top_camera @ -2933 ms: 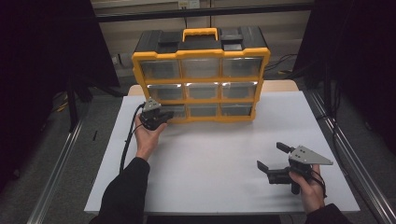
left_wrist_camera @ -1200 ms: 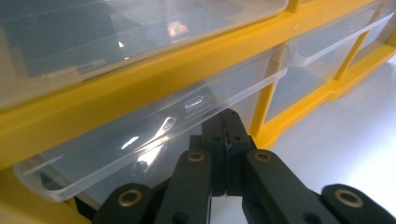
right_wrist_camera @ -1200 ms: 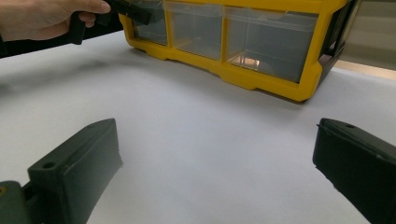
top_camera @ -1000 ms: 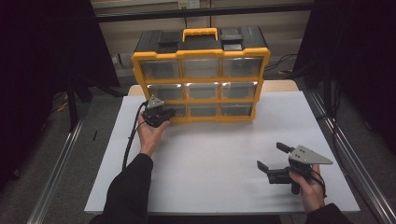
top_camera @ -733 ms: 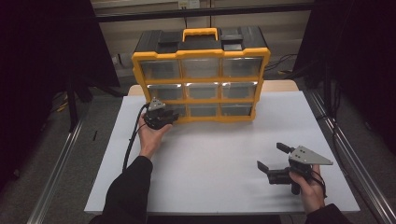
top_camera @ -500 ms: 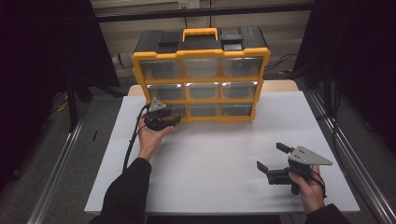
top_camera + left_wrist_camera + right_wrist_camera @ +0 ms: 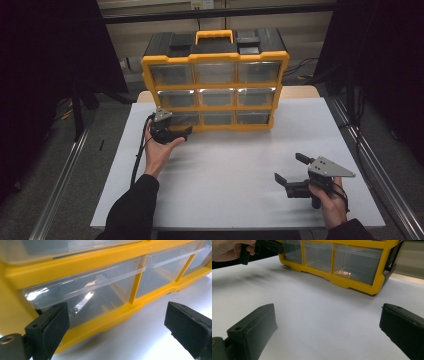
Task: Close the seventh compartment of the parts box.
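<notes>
You have a white table (image 7: 235,190) in front of you, its top plain and matte. One thing stands directly on it: a yellow drawer cabinet (image 7: 216,82) with a black top and a yellow carrying handle, set upright at the far edge of the table, a little left of the middle. Its lowest row of clear drawers sits just above the tabletop, and the yellow base (image 7: 342,281) rests flat on the white surface. In front of the cabinet the tabletop runs bare toward you. A thin shadow lies on the table along the cabinet's base.
</notes>
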{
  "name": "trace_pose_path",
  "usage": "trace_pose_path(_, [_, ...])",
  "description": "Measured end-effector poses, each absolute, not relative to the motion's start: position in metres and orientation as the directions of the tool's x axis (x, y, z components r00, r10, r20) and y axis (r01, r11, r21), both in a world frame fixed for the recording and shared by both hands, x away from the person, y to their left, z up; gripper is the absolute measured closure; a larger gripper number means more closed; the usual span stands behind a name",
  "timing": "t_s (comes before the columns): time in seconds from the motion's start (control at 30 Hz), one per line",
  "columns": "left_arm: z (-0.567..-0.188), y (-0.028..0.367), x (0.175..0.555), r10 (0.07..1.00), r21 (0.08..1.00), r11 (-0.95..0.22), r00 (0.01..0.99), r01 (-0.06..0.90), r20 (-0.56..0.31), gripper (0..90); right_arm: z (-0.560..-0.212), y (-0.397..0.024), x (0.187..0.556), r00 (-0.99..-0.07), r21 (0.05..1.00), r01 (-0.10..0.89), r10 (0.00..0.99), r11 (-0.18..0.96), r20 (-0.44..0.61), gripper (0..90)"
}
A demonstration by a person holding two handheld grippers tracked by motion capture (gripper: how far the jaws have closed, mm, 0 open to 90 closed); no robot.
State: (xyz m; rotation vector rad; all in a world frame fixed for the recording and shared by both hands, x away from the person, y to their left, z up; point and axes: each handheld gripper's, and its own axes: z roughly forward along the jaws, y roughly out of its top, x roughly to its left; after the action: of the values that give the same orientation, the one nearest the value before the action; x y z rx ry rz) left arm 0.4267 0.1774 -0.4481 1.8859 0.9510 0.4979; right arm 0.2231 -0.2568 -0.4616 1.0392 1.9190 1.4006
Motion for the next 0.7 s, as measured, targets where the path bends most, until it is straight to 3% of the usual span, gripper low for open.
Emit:
trace_pose_path(0.27, [-0.442,0.184,0.416,0.782,0.89,-0.227,0.619,0.395,-0.075,4.2,-0.462,-0.256,0.223,-0.552,0.949,0.271,0.834,0.159,0.018,0.4])
trace_pose_path(0.4, [-0.439,0.189,0.405,0.781,0.901,-0.264,0.624,0.345,-0.01,4.3,-0.462,-0.256,0.223,-0.552,0.95,0.27,0.834,0.159,0.017,0.4])
trace_pose_path(0.7, [-0.437,0.193,0.387,0.775,0.922,-0.241,0.632,0.302,-0.004,4.3,-0.462,-0.257,0.223,-0.55,0.95,0.271,0.835,0.156,0.02,0.4])
